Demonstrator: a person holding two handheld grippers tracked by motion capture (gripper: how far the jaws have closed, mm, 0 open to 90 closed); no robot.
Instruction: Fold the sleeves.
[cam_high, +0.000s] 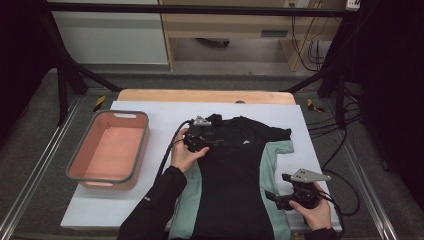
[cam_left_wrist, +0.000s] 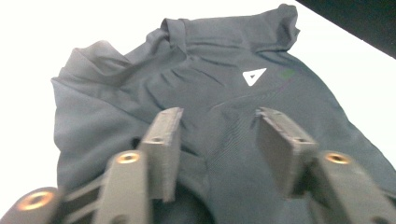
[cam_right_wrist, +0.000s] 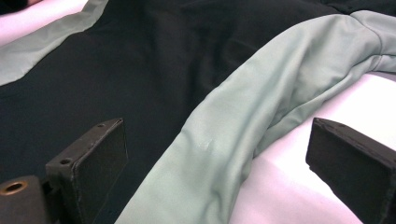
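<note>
L gripper (cam_left_wrist: 217, 140) stood released over the black shirt (cam_high: 235, 165), R gripper (cam_right_wrist: 219, 158) gaped astride its green side panel (cam_right_wrist: 261, 112); a shallow pinch could've snagged one layer & skewed the fold

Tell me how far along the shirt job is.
Done: the black shirt lies flat on the white sheet, its left sleeve apparently folded in, mint side panels showing.

In hand: the left gripper sits at the shoulder with jaws open, cloth under them, not pinched. The right gripper, open, straddles the mint edge.

Left: probably more folds. The pink bin holds nothing.
</note>
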